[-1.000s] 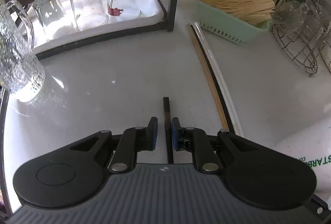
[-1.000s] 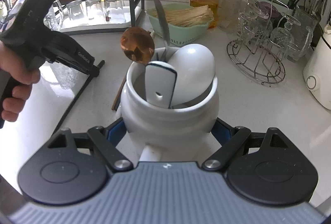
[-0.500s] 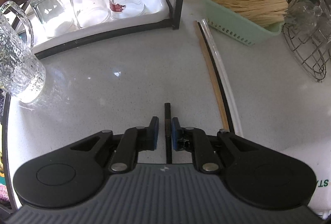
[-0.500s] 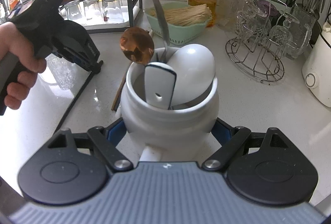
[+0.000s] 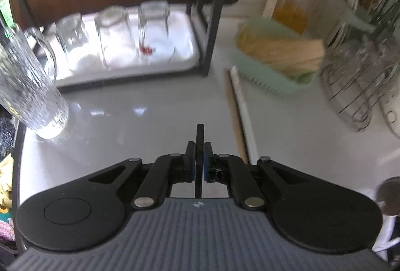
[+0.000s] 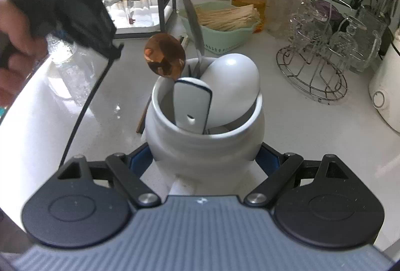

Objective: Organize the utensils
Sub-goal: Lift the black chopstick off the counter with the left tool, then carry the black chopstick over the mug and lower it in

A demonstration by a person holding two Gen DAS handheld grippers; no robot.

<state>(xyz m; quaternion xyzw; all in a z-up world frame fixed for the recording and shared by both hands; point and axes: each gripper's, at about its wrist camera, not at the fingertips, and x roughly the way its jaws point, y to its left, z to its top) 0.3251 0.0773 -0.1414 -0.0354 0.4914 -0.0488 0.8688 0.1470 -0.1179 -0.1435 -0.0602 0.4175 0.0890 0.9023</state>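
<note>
My left gripper pinches a thin black chopstick near its end, the jaws still closing on it. In the right wrist view that chopstick slants down from the raised left gripper toward the counter. My right gripper is shut around a white ceramic utensil jar. The jar holds a copper spoon, a white ladle, a flat white handle and a metal utensil. A wooden chopstick and a pale stick lie on the counter.
Upturned glasses stand on a white tray under a black rack at the back left. A ribbed glass stands at the left edge. A green basket of sticks and a wire glass rack fill the right.
My left gripper has risen with the black chopstick, and its pads have drawn in against it. The right gripper and the jar have stayed still.
</note>
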